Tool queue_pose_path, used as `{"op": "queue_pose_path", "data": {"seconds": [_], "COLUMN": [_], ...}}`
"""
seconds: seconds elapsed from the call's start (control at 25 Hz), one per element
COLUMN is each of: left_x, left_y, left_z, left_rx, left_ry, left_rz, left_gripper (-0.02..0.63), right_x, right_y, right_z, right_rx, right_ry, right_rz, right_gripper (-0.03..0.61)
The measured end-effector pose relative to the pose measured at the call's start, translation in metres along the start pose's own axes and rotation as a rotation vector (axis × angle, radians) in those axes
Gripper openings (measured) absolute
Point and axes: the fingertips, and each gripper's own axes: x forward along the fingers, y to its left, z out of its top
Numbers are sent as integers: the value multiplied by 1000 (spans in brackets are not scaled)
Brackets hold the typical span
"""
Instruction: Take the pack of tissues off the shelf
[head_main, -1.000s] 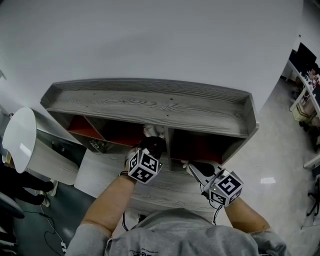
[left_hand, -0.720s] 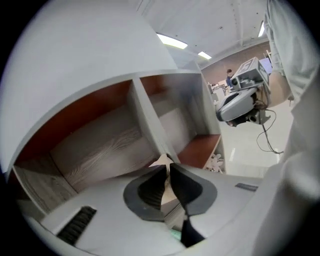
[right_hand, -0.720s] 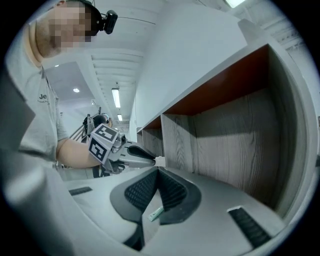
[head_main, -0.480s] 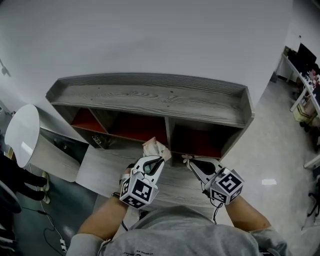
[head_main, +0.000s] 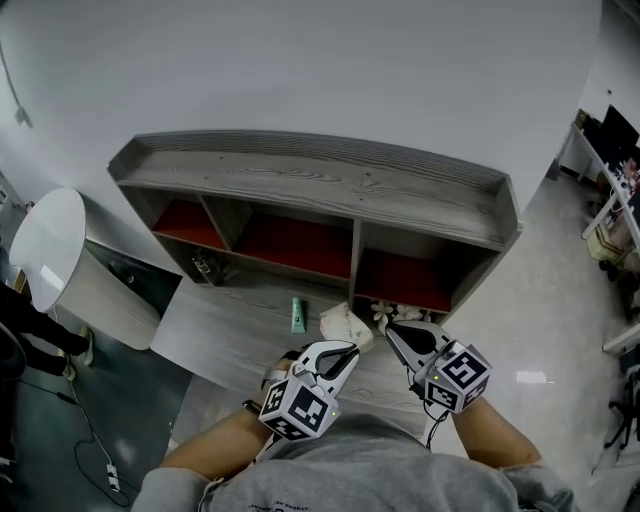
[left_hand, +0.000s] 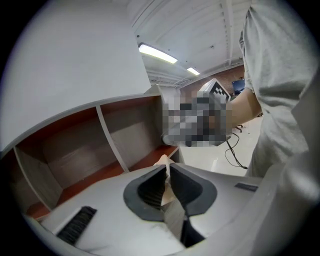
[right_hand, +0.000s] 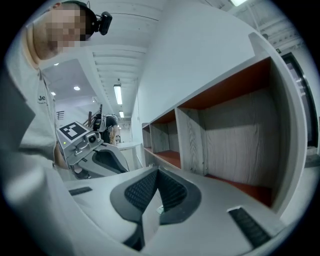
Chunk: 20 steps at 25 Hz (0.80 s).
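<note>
Jaws of the left gripper (left_hand: 167, 168) pinch the tissue pack (head_main: 345, 325) by one thin edge. They have just been closing, and the wrapper shows squeezed between the dark pads (left_hand: 150, 189). In the head view the pack sticks out at 1 o'clock from the gripper tips. It is out of the compartments and over the grey front board (head_main: 230, 330); whether it touches the board I cannot tell.

At 3 o'clock from the left gripper is the right gripper (right_hand: 158, 172), its jaws drawn together. A small pale scrap (head_main: 384, 314) shows at its tip, at 11 o'clock; whether it is held I cannot tell.

At 9 o'clock from the pack, a small green thing (head_main: 297, 314) lies on the board. At 12 o'clock stands the shelf (head_main: 320, 185), grey wood with three red-floored compartments, against a white wall. Far out at 9 o'clock is a white round thing (head_main: 45, 250).
</note>
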Motion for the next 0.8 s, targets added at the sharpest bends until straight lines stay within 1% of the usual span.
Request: {"op": "queue_pose_path", "data": {"seconds": [0.16,0.4,0.8], "left_x": [-10,-30,-95], "left_y": [-6,-3,40], "left_z": [-18,-51,-118], "left_rx": [-34,-88,-176], "left_ry": [5,26,59], "left_rz": [4,34,119], "left_gripper": [48,48,46], "right_x": [15,54,150], "right_y": [14,39,105], "right_z": [-8,-19,-22], "right_rx": [-5,-28,-69], "right_ry": [31,88,143], "right_rz": [36,106,237], "right_gripper": [20,20,20]}}
